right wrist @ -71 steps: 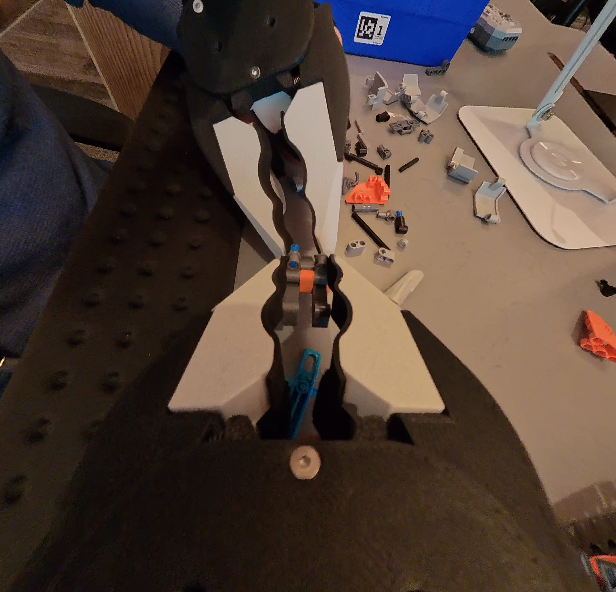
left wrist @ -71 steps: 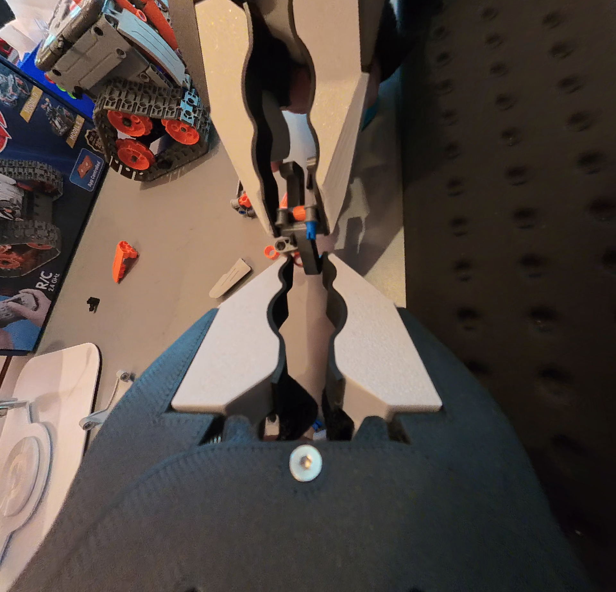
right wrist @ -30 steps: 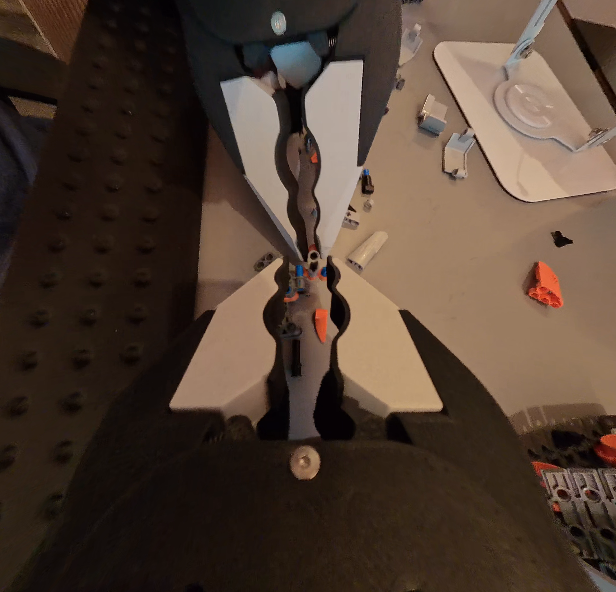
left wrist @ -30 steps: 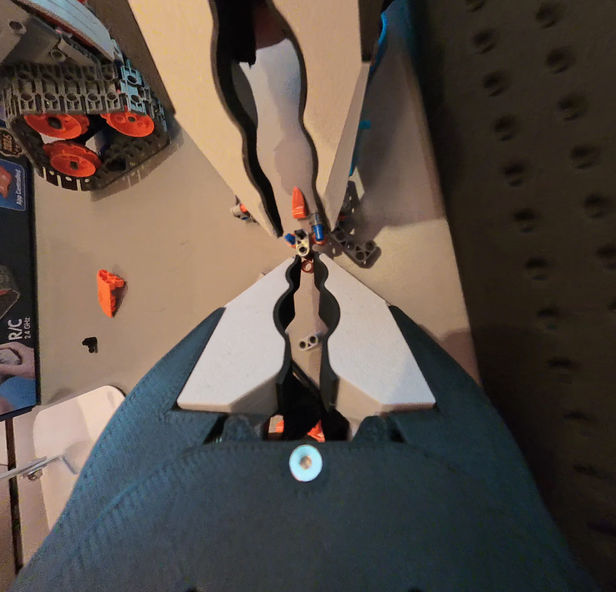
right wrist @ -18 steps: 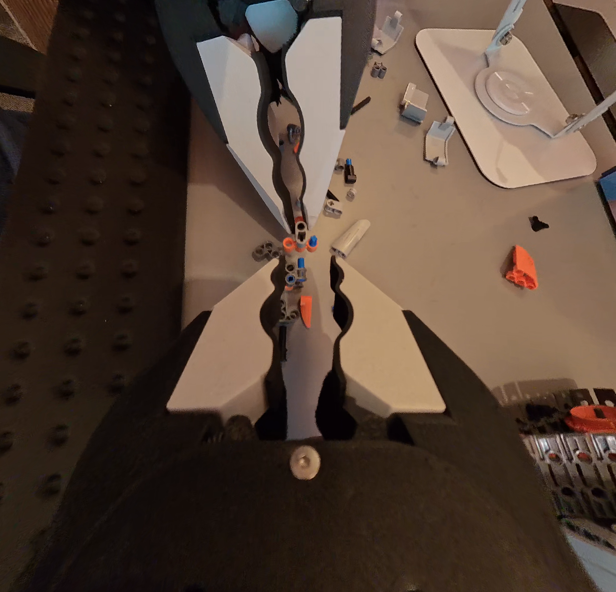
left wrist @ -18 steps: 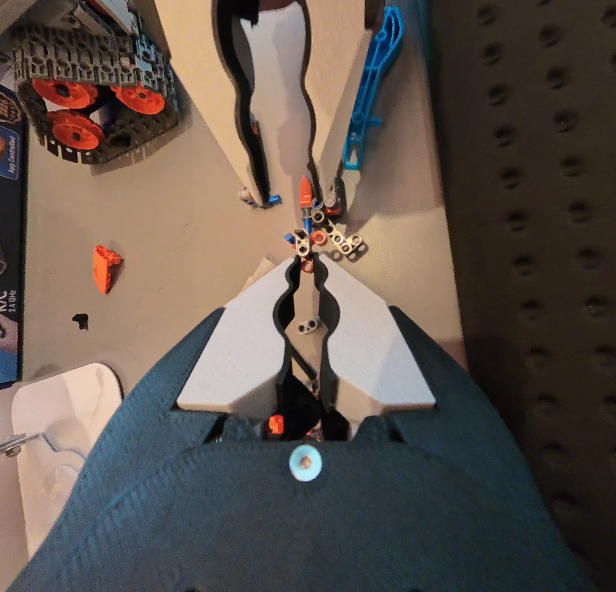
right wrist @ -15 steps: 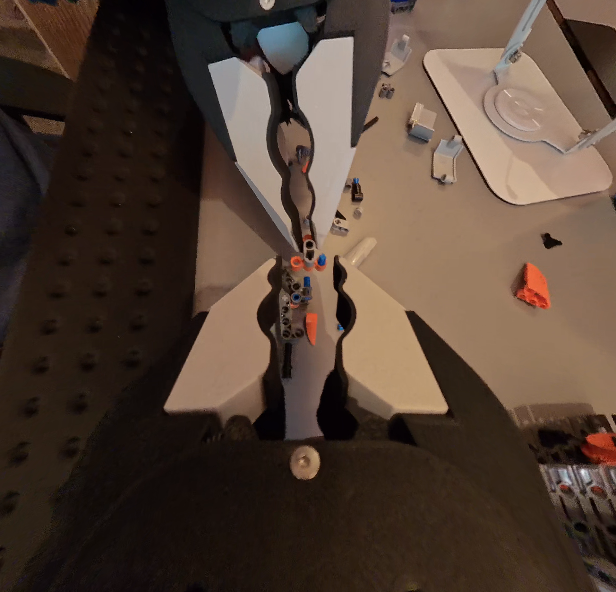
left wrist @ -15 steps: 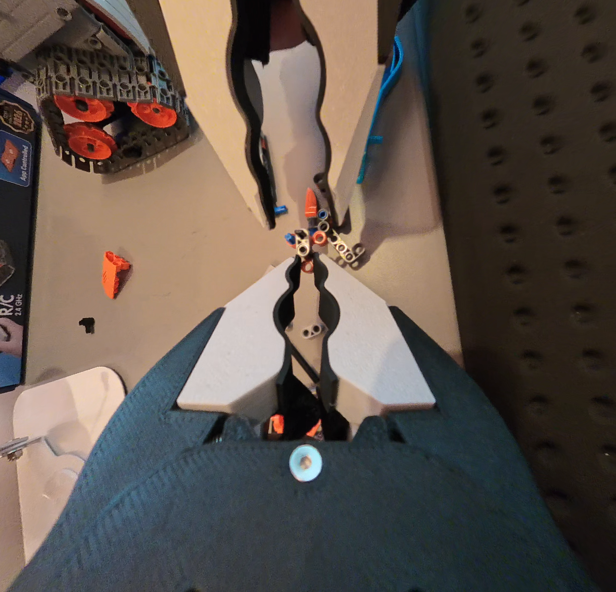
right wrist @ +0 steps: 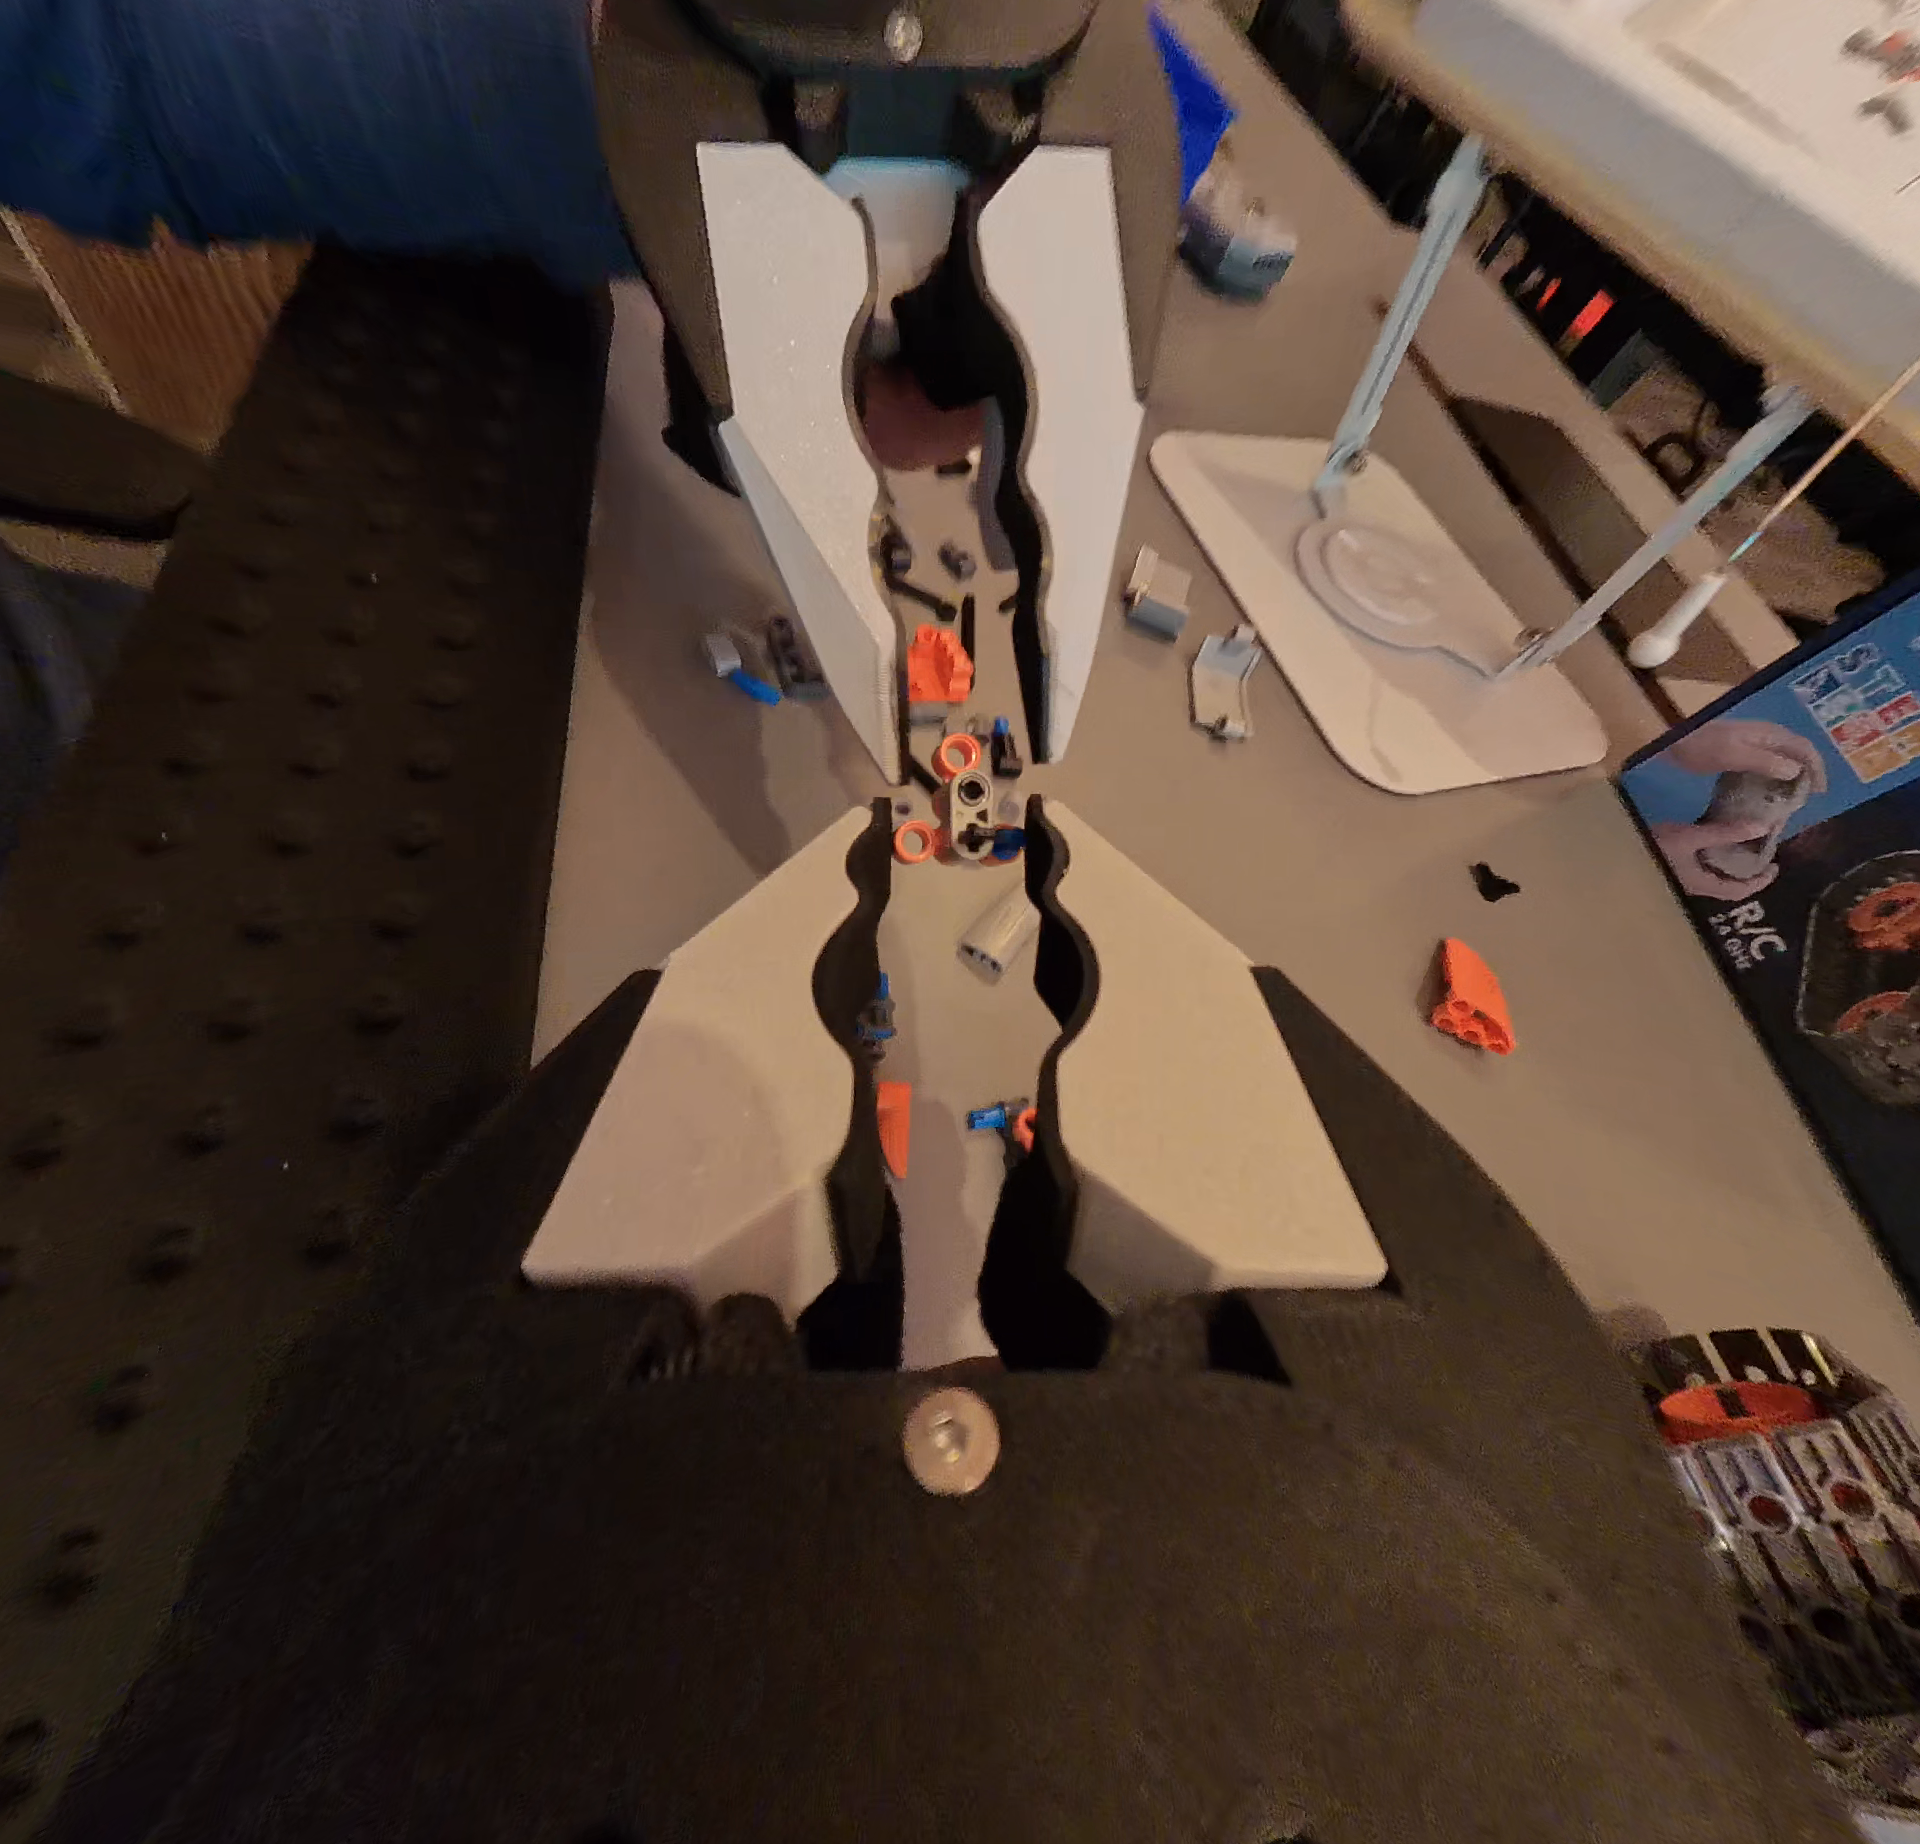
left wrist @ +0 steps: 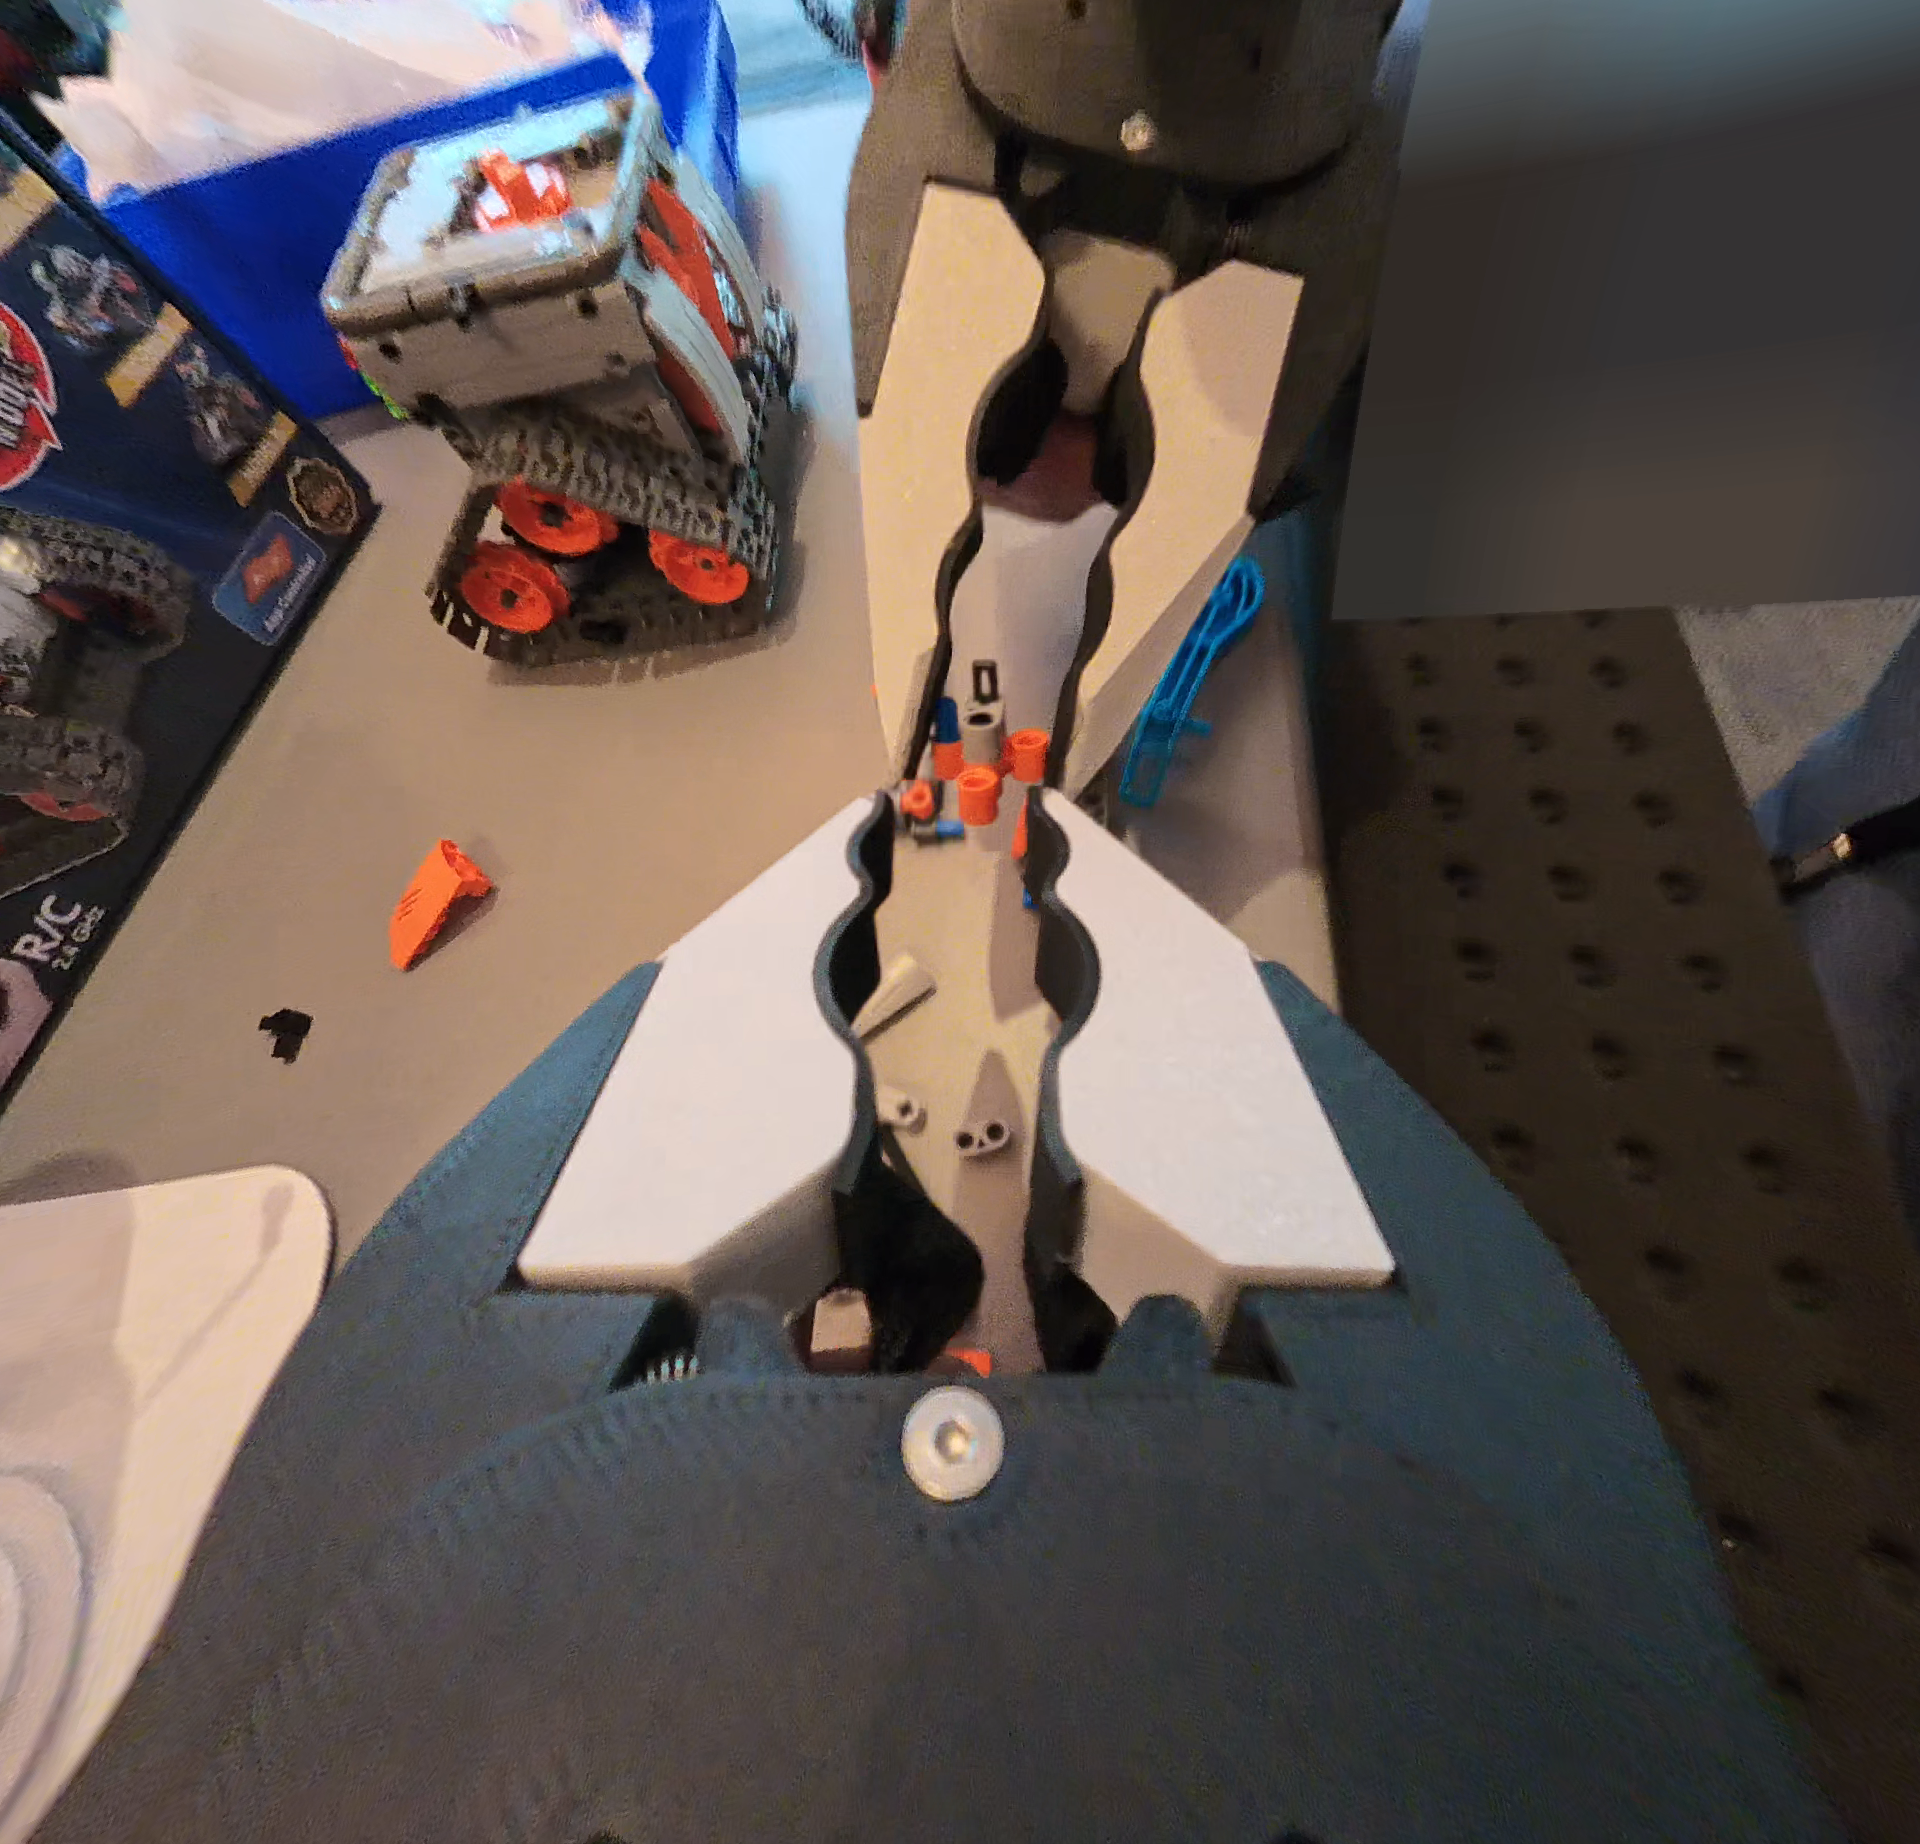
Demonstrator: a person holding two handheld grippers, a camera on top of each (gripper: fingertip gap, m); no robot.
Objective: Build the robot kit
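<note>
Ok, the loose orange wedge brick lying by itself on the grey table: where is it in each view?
Left wrist view: the orange wedge brick lies at left of centre, left of the left gripper, with a small black piece below it.
Right wrist view: it lies at right of centre, right of the right gripper, below the same black piece.
Shared landmark: the white lamp base.
</note>
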